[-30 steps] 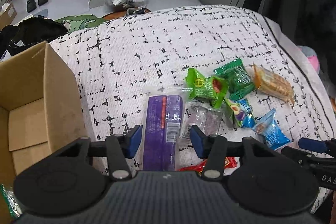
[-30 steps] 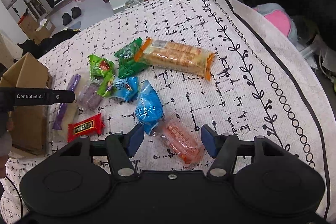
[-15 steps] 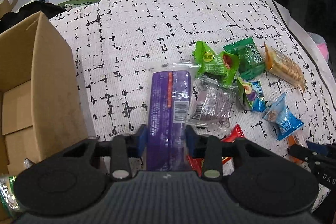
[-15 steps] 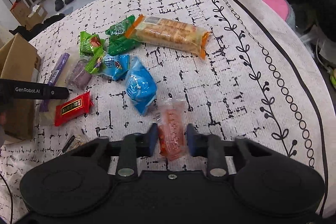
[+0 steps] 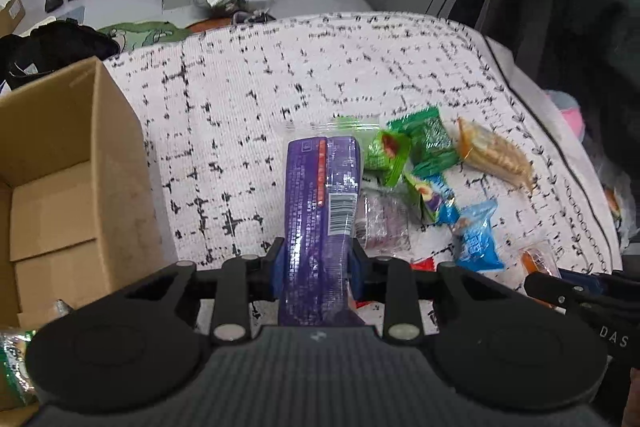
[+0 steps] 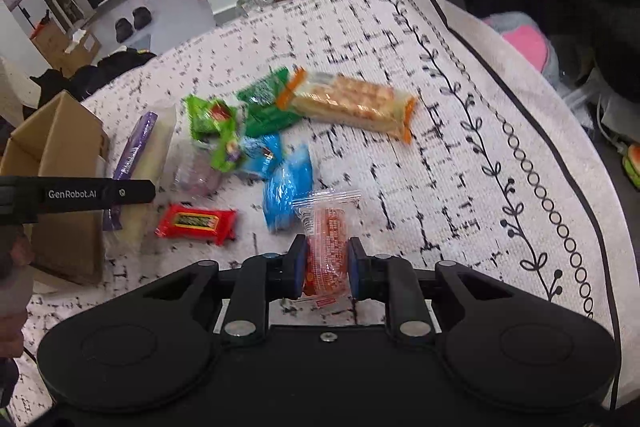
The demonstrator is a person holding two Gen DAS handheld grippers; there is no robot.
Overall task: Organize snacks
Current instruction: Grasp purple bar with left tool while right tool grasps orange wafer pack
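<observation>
While left gripper (image 5: 318,263) pinches purple packet (image 5: 320,195), right gripper (image 6: 327,267) clamps orange snack pouch (image 6: 327,239).

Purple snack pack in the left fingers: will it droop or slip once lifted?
The purple snack pack probably stays fairly stiff: it juts straight from the left gripper. Its glossy wrapper may slip. Held by one end, it could sag toward the cardboard box.

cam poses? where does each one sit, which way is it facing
Left wrist: on the left gripper, looking forward along its fingers at the long purple snack packet they clamp; brown cardboard box at left.
Right wrist: on the right gripper, looking at the clear orange snack packet it clamps.
Shared: purple packet, box, white black-patterned cloth.
</observation>
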